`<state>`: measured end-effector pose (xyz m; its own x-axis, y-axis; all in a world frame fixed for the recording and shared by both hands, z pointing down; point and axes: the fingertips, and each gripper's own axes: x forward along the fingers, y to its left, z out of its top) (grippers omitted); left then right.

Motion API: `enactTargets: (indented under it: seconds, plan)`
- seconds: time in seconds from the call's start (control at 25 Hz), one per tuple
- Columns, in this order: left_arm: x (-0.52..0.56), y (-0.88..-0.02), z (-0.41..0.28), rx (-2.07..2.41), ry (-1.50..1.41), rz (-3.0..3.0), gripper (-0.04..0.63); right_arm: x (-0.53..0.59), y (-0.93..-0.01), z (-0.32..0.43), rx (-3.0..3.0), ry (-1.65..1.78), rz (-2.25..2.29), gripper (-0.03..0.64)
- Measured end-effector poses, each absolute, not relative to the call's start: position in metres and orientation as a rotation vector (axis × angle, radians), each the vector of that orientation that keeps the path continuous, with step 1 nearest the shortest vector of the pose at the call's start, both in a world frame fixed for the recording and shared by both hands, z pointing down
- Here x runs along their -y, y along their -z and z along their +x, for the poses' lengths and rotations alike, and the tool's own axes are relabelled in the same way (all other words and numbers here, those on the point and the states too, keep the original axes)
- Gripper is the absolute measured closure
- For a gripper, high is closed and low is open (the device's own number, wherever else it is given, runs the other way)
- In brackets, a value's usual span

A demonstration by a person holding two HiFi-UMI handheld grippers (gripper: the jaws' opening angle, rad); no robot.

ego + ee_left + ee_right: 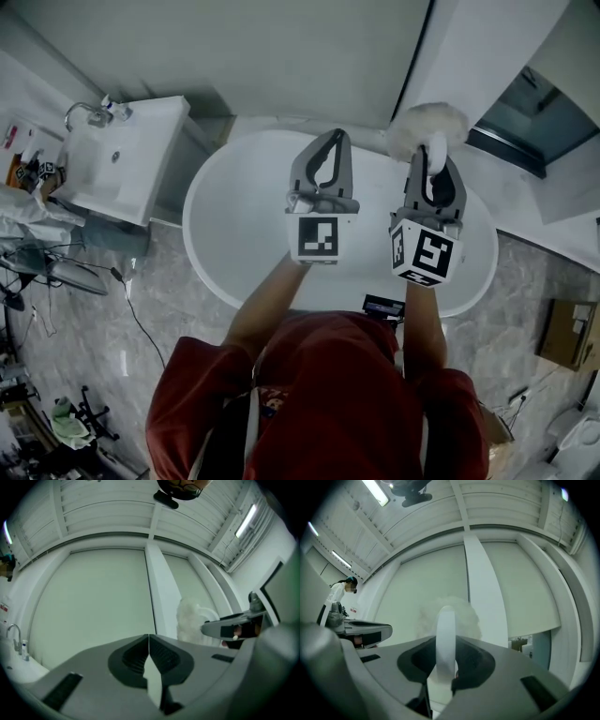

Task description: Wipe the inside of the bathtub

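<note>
- Bathtub (225, 225), white and oval, lies below both grippers in the head view; the right gripper (431, 159) raises a fluffy duster (427, 127) near its far rim.
- Left gripper view: the left gripper (149, 641) has its fingers pressed together, empty.
- Right gripper view: the fingers clamp the duster's white handle (445, 639).

Well off to the left of your left gripper (335, 141) stands a white washbasin (117, 164), with a chrome tap (89, 114) at its far corner. Nearer you on that side, a black cable (136, 314) runs across the marbled floor (187, 319). To the right of your right gripper (434, 155), a cardboard box (562, 333) sits on the floor, and a dark pane (525, 117) lies ahead of it. In the right gripper view, a person in white (335, 599) stands far left, under a strip light (377, 491).
</note>
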<state>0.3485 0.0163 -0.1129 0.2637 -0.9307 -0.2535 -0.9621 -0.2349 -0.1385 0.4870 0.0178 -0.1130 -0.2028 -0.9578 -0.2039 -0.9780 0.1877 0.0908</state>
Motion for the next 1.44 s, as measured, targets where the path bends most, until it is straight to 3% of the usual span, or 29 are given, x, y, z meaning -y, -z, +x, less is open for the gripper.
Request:
enactTargets:
  seconds: [1.44]
  plan:
    - [-0.04, 0.088, 0.354, -1.708, -0.116, -2.298, 0.58, -0.039, 0.094, 0.476, -2.406, -0.315, -1.896, 0.523]
